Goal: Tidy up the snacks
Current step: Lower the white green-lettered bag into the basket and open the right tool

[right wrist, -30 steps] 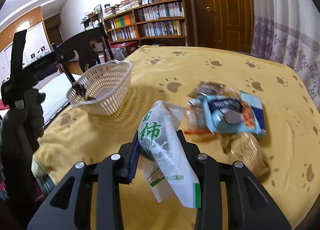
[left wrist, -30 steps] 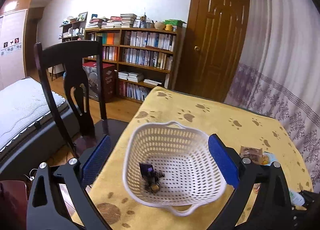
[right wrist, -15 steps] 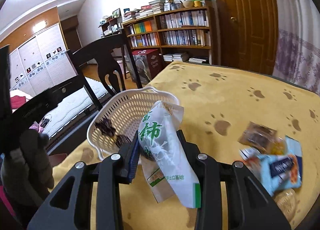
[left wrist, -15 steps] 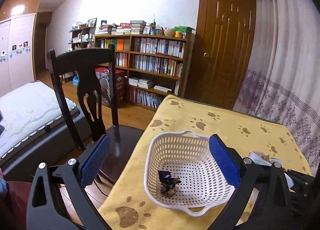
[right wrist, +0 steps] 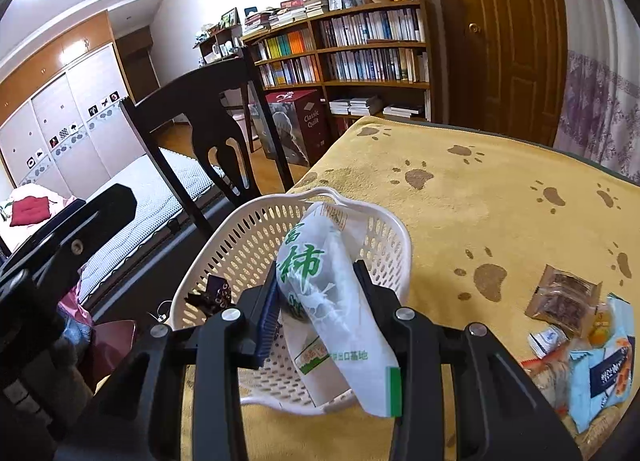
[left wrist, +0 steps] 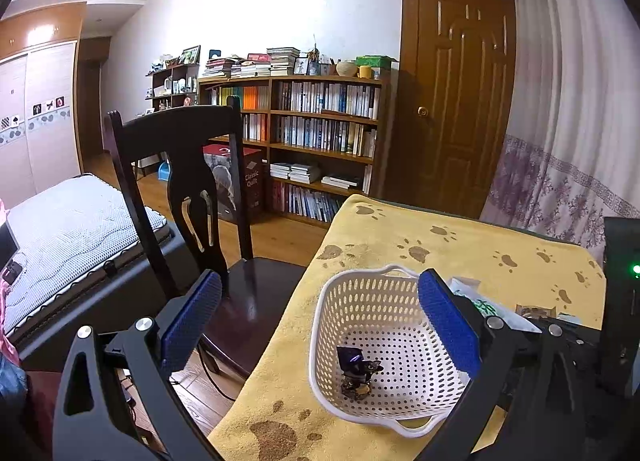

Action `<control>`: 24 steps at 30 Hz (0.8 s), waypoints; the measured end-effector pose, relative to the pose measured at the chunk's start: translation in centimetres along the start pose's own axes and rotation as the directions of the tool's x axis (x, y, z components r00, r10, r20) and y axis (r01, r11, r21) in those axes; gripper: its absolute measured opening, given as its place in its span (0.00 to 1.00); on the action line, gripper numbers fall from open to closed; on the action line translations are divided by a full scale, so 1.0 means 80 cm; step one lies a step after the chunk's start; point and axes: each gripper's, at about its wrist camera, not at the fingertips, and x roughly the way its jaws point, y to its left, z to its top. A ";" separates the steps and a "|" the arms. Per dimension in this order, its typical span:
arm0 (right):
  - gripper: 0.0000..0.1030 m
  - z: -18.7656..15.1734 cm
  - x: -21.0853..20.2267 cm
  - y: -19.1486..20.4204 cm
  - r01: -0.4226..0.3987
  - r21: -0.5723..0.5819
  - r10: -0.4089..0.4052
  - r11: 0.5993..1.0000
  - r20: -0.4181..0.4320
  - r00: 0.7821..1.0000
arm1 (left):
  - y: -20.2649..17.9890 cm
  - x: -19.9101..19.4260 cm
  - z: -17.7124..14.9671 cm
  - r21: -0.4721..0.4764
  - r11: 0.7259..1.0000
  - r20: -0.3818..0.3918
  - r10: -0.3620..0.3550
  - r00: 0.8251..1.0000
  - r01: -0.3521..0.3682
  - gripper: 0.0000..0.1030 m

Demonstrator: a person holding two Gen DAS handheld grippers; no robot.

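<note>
White snack packet (right wrist: 320, 285) with green characters sits pinched between the right gripper (right wrist: 316, 297) pads, hanging over the white perforated basket (right wrist: 224, 261) at the edge of the yellow paw-print tablecloth (right wrist: 500, 213). Left gripper (left wrist: 320, 325) fingers spread wide, holding nothing, near the basket. Basket holds one small dark wrapped snack (left wrist: 358, 371); other snack packets (right wrist: 580, 341) lie on the cloth, right.

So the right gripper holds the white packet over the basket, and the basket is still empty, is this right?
Not quite. The basket is not empty: a small dark snack lies on its bottom, as the left wrist view shows. The rest holds: the right gripper holds the white packet over the basket.
</note>
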 end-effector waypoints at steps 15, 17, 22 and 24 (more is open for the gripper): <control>0.52 -0.013 -0.018 -0.013 -0.004 0.013 0.003 1.000 0.026 1.000 | -0.005 0.000 0.000 0.003 1.000 0.000 -0.003 1.000 0.003 0.97; 0.52 -0.017 -0.023 -0.013 -0.005 0.016 0.005 1.000 0.026 1.000 | -0.007 -0.001 -0.001 0.011 1.000 0.004 0.004 1.000 -0.004 0.97; 0.59 -0.027 -0.032 -0.015 -0.009 0.033 0.008 0.999 0.024 1.000 | -0.010 -0.004 -0.002 0.015 1.000 0.008 0.007 1.000 -0.007 0.97; 0.59 -0.033 -0.036 -0.016 -0.011 0.041 0.010 0.999 0.022 1.000 | -0.011 -0.005 -0.002 0.018 1.000 0.009 0.006 1.000 -0.006 0.97</control>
